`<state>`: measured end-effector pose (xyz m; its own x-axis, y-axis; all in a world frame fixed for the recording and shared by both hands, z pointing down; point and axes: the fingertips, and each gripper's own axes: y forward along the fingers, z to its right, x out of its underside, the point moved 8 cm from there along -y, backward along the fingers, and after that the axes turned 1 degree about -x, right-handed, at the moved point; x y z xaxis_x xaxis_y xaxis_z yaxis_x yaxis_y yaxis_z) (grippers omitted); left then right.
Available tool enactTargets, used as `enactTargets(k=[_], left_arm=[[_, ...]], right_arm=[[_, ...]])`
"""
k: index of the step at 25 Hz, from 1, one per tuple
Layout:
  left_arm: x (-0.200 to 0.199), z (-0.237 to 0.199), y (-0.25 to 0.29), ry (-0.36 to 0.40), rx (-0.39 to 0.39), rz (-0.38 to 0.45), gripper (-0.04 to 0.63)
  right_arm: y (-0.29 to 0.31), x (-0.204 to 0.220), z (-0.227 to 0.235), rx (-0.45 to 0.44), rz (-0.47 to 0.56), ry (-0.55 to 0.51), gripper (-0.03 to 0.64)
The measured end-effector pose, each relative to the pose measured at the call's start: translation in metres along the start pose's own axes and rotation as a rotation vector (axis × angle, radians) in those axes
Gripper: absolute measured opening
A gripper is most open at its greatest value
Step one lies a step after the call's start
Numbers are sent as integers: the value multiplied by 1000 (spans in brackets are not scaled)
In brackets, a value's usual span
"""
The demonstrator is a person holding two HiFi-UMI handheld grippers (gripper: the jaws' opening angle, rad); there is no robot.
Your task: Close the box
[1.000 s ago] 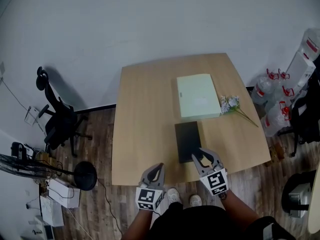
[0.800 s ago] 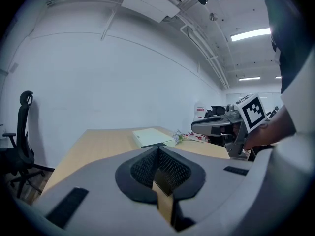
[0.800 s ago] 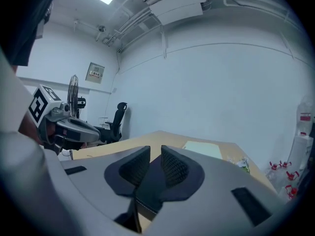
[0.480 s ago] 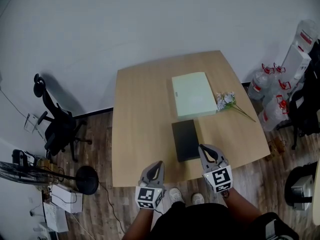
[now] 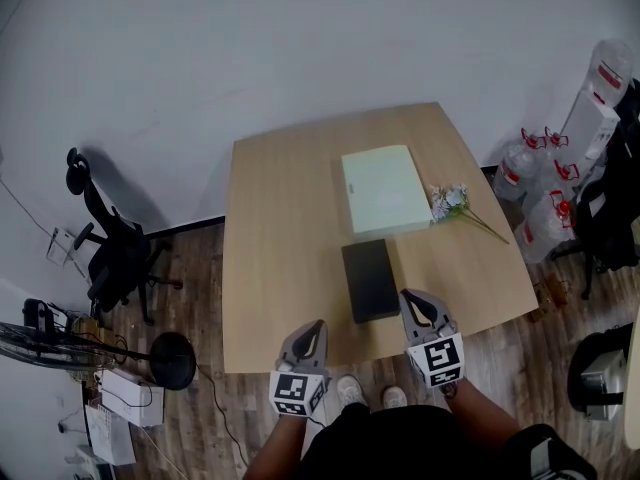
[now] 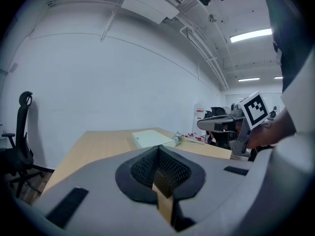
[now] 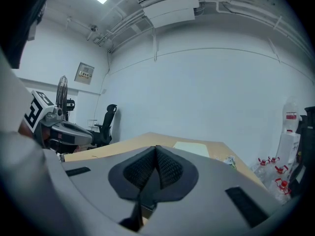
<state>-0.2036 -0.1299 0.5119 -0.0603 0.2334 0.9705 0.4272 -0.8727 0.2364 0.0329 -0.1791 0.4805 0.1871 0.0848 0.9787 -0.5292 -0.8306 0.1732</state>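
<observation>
Your wooden table (image 5: 290, 248) is the biggest thing here: a pale, smooth, matte top with rounded corners, standing on dark plank flooring (image 5: 200, 408). At 9 o'clock from it stands a black office chair (image 5: 112, 253) with a high curved headrest.

The pale green box (image 5: 385, 190) lies on the table at about 1 o'clock from the tabletop's middle. It is a flat, shallow rectangle with crisp edges and a plain top, and its lid lies level. At 6 o'clock from it, just beside its near edge, lies a dark flat slab (image 5: 370, 280), narrower, matte and near black; I cannot tell whether the two touch.

Your right gripper (image 5: 408, 296) hangs at the table's 6 o'clock edge, at 4 o'clock of the dark slab and near its corner. Its jaws have just been closing, and in the right gripper view the ribbed black pads (image 7: 167, 167) now meet with nothing between them.

Your left gripper (image 5: 318, 325) sits at 9 o'clock of the right one, apart from the slab. In the left gripper view its mesh-textured pads (image 6: 171, 168) are pressed together at the tip, and it holds nothing.

Smallest is a thin-stemmed spray of white flowers (image 5: 452, 201), just beside the box at its 3 o'clock.
</observation>
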Motion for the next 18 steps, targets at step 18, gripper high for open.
enactTargets(k=[18], left_arm=[[2,0,-2,-7,-1,-3,11]], right_arm=[[1,9,-3,-19,-34,24,12]])
